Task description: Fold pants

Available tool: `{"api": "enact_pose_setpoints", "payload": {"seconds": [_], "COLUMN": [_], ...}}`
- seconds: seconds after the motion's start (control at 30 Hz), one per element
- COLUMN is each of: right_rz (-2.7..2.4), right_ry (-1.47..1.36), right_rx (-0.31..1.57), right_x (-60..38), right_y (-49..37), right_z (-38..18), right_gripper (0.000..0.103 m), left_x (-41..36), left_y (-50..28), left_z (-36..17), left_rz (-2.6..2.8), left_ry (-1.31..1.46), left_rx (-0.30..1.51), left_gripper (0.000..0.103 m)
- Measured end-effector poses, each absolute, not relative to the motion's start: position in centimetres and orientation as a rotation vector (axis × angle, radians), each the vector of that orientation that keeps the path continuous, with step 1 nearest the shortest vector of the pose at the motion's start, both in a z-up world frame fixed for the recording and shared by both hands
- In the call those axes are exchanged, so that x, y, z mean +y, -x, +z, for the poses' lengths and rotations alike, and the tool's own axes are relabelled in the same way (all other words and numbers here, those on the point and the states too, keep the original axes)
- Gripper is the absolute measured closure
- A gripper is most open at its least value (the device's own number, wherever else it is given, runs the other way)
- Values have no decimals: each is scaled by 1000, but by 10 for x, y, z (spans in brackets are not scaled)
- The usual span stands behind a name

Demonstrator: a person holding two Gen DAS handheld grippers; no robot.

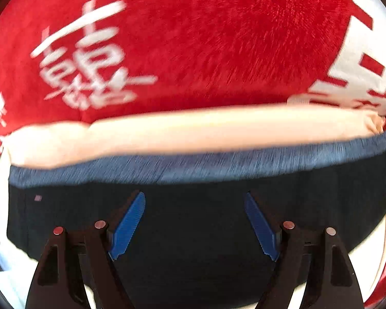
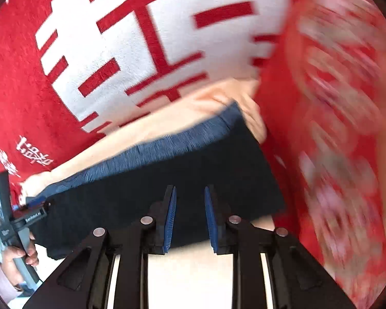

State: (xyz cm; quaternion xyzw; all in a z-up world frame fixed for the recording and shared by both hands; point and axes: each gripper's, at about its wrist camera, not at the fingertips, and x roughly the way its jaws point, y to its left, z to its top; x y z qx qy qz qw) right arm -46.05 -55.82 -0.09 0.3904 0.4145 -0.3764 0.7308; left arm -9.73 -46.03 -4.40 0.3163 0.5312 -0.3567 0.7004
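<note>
The pants (image 1: 193,231), dark navy w/ a lighter blue band along the far edge, lie flat on a pale peach cloth (image 1: 167,134), which is on a red blanket (image 1: 193,38) w/ white characters. The left gripper (image 1: 194,200) hangs over the pants, jaws wide apart, nothing between them. The right gripper (image 2: 190,193) is over the pants' near edge, jaws only narrowly apart; they seem not to pinch fabric, but the view is blurred. In the right wrist view a hand (image 2: 15,255) holds the left gripper's handle.
</note>
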Motion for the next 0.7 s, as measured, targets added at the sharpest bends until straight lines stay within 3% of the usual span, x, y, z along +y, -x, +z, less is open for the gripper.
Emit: {"api": "enact_pose_setpoints", "payload": {"seconds": [0.13,0.2,0.27,0.37,0.57,0.7], "right_rz": [-906,-902,-905,-924,-661,-408], "right_ry": [-801,-868,-866,-856,-1121,-1196], "right_rx": [1041,1032,993,1007,914,934], "right_x": [-597,-605,-605,-598,-535,-460], "right_y": [442,458,474,483,478,426], "right_z": [-34,-51,-47,-42,-23,-27], "right_gripper": [71,76,85,84,59,59], "left_x": [-482,-475,-462,-440,-378,-329], "left_y": [86,73,64,52,23,-5], "left_z": [-72,-81,-79,-72,-34,-31], "left_rz": [-713,-702,-685,-637,-583,-531], "left_ry": [-704,-665,-654,-681,-684,-699], "left_rx": [1220,1236,1238,1237,1220,1227], "left_gripper": [22,15,14,14,14,14]}}
